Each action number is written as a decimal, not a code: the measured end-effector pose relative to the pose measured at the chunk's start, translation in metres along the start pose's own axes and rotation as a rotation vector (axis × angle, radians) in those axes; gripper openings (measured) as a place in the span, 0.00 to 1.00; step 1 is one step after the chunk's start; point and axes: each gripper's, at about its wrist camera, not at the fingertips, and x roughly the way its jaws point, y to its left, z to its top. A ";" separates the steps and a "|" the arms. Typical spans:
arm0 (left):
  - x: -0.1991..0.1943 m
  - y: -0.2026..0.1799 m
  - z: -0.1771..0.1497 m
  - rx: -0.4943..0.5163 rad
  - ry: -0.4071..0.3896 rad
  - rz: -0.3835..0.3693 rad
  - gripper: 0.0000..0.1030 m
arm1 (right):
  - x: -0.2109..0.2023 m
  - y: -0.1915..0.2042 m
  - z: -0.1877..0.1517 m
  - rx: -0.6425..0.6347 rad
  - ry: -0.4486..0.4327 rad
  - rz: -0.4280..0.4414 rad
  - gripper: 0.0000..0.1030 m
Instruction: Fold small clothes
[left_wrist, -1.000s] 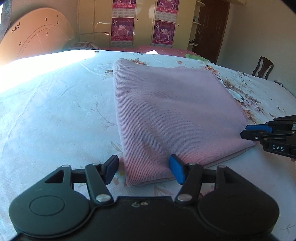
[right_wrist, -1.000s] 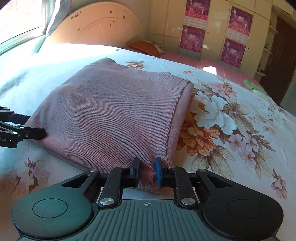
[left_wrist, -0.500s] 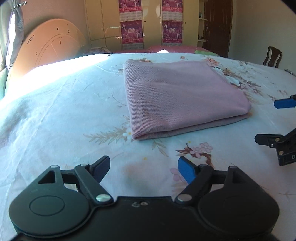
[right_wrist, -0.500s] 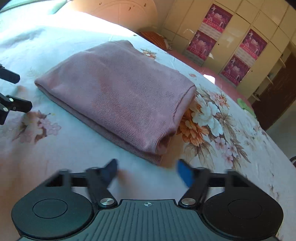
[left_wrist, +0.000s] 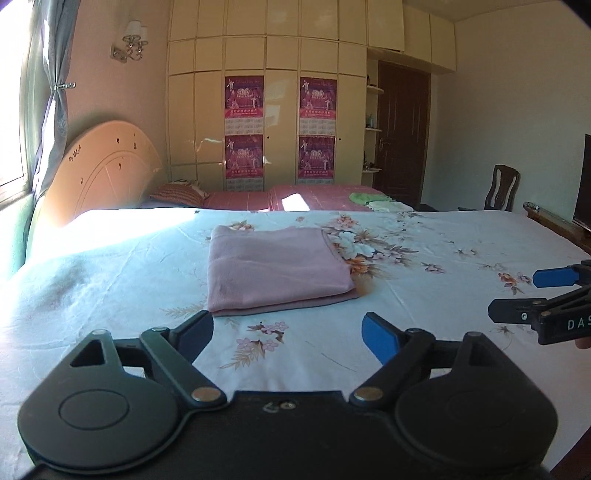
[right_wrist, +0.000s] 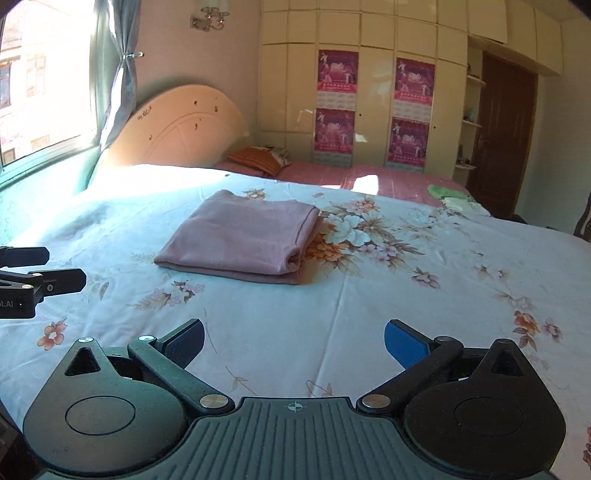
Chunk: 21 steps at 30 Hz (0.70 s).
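Note:
A pink knit garment (left_wrist: 275, 269) (right_wrist: 243, 238) lies folded into a neat rectangle on the floral bed sheet (left_wrist: 424, 288) (right_wrist: 369, 295). My left gripper (left_wrist: 288, 334) hangs well back from it above the sheet, its jaws still opening, with only sheet between them. My right gripper (right_wrist: 293, 341) is also drawn back and stands wide open with nothing in it. Each gripper shows at the edge of the other's view: the right one (left_wrist: 517, 293) at the right, the left one (right_wrist: 64, 267) at the left. Neither touches the garment.
A curved headboard (left_wrist: 99, 177) and a sunlit window stand at the left. A second bed (left_wrist: 288, 197) with a striped pillow and a green and a white cloth (left_wrist: 364, 198) lies beyond. Wardrobe doors with posters, a dark door and a chair (left_wrist: 502, 186) line the far walls.
Both grippers let go of the near edge of the pink garment, opened wide, and drew back and up. The garment stays folded on the bed and now looks smaller and farther away.

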 end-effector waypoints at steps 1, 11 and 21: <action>-0.009 -0.003 0.001 0.001 -0.017 -0.007 0.84 | -0.010 -0.001 0.000 0.016 -0.009 -0.003 1.00; -0.053 -0.023 0.009 -0.001 -0.098 0.102 1.00 | -0.060 0.002 0.004 0.043 -0.070 -0.003 1.00; -0.067 -0.026 0.009 -0.038 -0.095 0.093 1.00 | -0.072 0.013 0.004 0.010 -0.082 0.010 1.00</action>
